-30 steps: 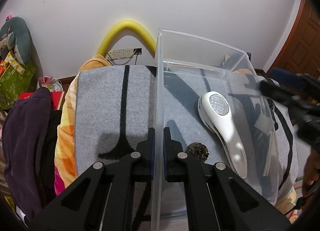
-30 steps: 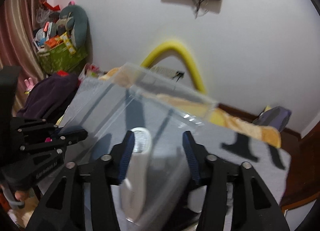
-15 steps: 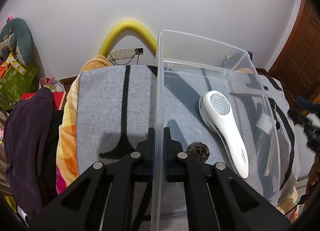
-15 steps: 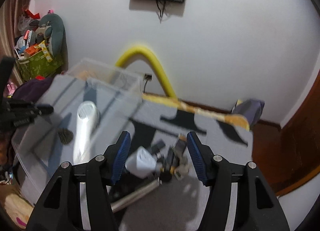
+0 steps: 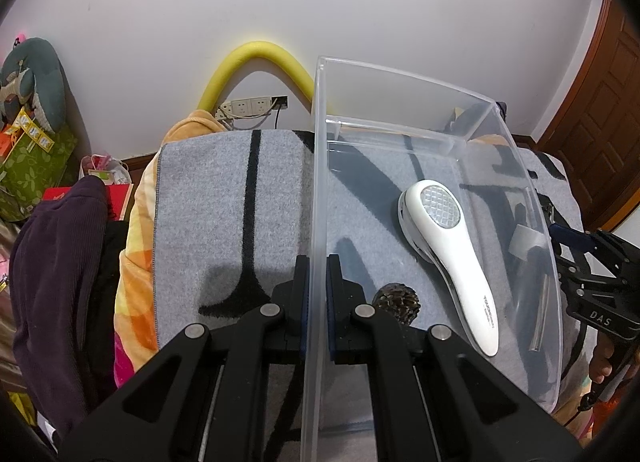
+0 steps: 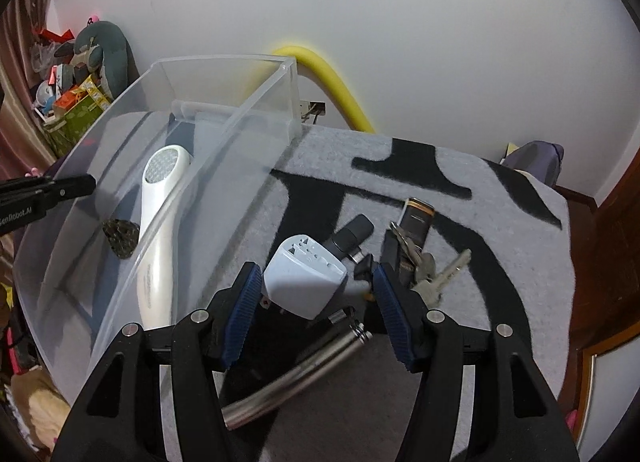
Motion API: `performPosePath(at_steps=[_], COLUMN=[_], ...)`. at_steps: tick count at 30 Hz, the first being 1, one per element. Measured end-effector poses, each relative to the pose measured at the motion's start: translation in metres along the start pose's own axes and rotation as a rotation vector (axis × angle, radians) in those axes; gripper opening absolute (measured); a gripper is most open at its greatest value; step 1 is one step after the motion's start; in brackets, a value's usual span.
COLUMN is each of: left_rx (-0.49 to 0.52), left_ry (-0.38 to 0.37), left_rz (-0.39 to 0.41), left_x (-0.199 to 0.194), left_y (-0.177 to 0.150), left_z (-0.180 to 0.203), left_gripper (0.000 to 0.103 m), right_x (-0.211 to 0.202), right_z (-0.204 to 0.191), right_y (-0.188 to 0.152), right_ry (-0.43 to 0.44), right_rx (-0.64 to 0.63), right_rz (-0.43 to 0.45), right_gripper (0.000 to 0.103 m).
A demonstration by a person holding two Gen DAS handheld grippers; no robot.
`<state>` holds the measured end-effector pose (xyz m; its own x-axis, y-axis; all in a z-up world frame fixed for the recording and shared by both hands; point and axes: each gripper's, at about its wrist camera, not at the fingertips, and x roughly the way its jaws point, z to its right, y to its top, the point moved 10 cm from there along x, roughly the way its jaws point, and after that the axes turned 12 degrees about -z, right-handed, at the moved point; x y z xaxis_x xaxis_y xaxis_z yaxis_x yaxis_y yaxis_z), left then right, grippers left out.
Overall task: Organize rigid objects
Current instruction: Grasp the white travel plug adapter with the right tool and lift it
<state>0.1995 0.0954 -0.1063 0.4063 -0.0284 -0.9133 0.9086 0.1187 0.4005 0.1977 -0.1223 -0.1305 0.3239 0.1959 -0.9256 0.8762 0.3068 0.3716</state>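
Bin (image 5: 404, 86), clear plastic, stands on a grey blanket (image 5: 224, 198) with the left gripper (image 5: 318, 294) clamped shut on its near wall.

Inside the bin lie a white handheld device (image 5: 448, 254) and a dark pine cone (image 5: 396, 302) just beside its handle. Beside the bin on the blanket, the right gripper (image 6: 316, 302) hangs with jaws about half open around a white plug adapter (image 6: 304, 282), the pads clear of it on both sides. A steel tube (image 6: 296, 374) lies under the adapter; a black stick (image 6: 350, 236), 1 bunch of keys (image 6: 430, 274) and a black-and-gold case (image 6: 416, 218) sit close by. A yellow foam tube (image 6: 332, 82) arches against the white wall (image 6: 440, 42) behind.
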Motion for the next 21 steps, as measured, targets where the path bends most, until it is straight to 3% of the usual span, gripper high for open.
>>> performPosePath(at_steps=[5, 8, 14, 21], left_rx=[-0.001, 0.001, 0.001, 0.0], left_ry=[-0.001, 0.0, -0.001, -0.003], left_rz=[0.001, 0.001, 0.001, 0.001], left_x=[-0.001, 0.0, 0.0, 0.0], left_y=[0.0, 0.0, 0.001, 0.001], left_z=[0.0, -0.001, -0.001, -0.001], left_gripper=[0.005, 0.005, 0.005, 0.005], right_x=[0.01, 0.008, -0.002, -0.041], right_z=[-0.005, -0.006, -0.008, -0.019], right_y=[-0.001, -0.001, -0.001, 0.014], right_ry=[0.018, 0.005, 0.004, -0.002], right_rx=[0.001, -0.002, -0.017, -0.048], right_rz=[-0.021, -0.003, 0.022, 0.112], right_gripper=[0.055, 0.043, 0.043, 0.043])
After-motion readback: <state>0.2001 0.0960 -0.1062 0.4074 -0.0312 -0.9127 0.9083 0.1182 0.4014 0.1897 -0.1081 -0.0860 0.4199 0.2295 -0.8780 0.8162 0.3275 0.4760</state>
